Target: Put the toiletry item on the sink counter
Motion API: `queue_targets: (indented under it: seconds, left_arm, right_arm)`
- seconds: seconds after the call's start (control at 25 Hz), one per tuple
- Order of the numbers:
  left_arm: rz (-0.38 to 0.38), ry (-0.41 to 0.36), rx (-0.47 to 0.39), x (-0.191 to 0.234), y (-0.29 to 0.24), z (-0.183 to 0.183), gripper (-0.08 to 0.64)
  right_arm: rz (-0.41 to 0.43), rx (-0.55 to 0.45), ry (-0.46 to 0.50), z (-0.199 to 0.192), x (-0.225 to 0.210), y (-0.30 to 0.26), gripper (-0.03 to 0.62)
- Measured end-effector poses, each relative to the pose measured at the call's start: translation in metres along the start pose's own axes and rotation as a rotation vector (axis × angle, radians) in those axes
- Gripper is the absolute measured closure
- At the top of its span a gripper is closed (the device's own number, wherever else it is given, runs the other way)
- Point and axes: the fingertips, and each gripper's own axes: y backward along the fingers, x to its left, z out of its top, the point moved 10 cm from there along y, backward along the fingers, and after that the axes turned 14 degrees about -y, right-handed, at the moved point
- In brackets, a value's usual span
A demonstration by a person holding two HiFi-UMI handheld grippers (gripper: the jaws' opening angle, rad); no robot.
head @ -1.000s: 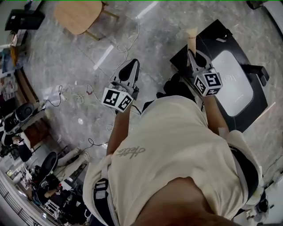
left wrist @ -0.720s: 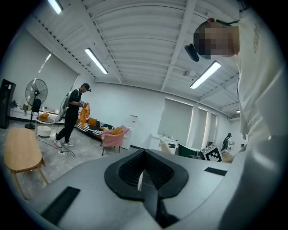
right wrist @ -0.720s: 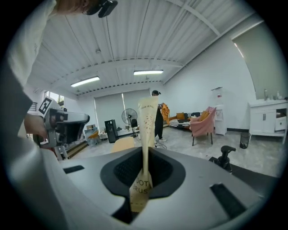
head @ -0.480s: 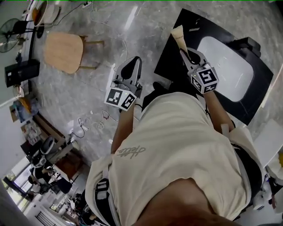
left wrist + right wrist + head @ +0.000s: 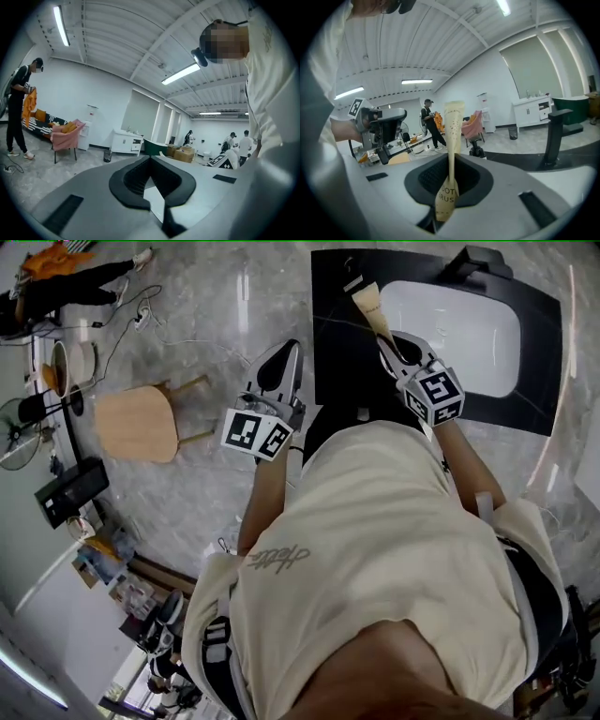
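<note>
Your right gripper [image 5: 389, 338] has its jaws clamped on the cream paper toothbrush packet [image 5: 368, 310]. The right gripper view puts the packet [image 5: 453, 119] edge-on between the black pads [image 5: 436, 176]. Its lower end is pinched there, with partial dark print facing the lens, and the rest rises past the jaw tips. The head view cannot show that print. It does place the packet against the black sink counter [image 5: 328, 334], right at the left rim of the white basin [image 5: 450, 334]. You cannot tell from it how high the packet is above the surface.

Your left gripper [image 5: 284, 351] has its jaws drawn together on nothing, and the left gripper view [image 5: 150, 180] confirms the pads meet. In the head view it sits over the grey marble floor [image 5: 206, 343], just left of the counter. The round wooden stool [image 5: 136, 423] is farther left.

Only the right gripper view shows the black faucet [image 5: 555, 136] upright in profile, and your left gripper [image 5: 377, 124] from the side. Only the left gripper view shows the pink armchair [image 5: 63, 133].
</note>
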Motion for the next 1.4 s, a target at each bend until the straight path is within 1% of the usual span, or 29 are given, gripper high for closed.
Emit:
queue_targets:
  seconds: [0.16, 0.28, 0.48, 0.64, 0.76, 0.84, 0.96, 1.12, 1.24, 1.4]
  left_arm:
    - [-0.088, -0.022, 0.0, 0.009, -0.012, -0.002, 0.557]
    - [-0.133, -0.046, -0.005, 0.025, -0.016, -0.004, 0.557]
    - [-0.178, 0.006, -0.012, 0.054, -0.012, -0.021, 0.557]
    - [-0.229, 0.018, -0.007, 0.075, -0.015, -0.033, 0.557]
    - [-0.272, 0.041, -0.009, 0.087, -0.017, -0.04, 0.557]
    - [-0.292, 0.053, -0.009, 0.096, -0.015, -0.044, 0.557]
    - [-0.304, 0.055, -0.011, 0.113, -0.014, -0.052, 0.557]
    - [-0.294, 0.057, 0.019, 0.13, -0.008, -0.066, 0.557]
    - [-0.285, 0.066, 0.033, 0.133, -0.006, -0.066, 0.557]
    - [-0.281, 0.075, 0.047, 0.137, -0.008, -0.068, 0.557]
  right_arm:
    - [-0.083, -0.041, -0.035, -0.003, 0.005, 0.007, 0.572]
    - [-0.14, -0.059, -0.041, -0.003, 0.014, 0.007, 0.572]
    - [-0.226, -0.078, -0.051, -0.004, 0.034, 0.002, 0.572]
    - [-0.289, -0.066, -0.108, -0.019, 0.043, -0.007, 0.571]
    - [-0.335, -0.069, -0.157, -0.026, 0.048, -0.015, 0.572]
    - [-0.37, -0.037, -0.147, -0.03, 0.048, -0.025, 0.571]
    - [-0.414, 0.042, -0.144, -0.042, 0.038, -0.042, 0.571]
    - [-0.467, 0.135, -0.19, -0.066, 0.022, -0.06, 0.571]
    - [-0.501, 0.205, -0.216, -0.079, 0.01, -0.07, 0.571]
    - [-0.547, 0.298, -0.276, -0.098, -0.008, -0.09, 0.571]
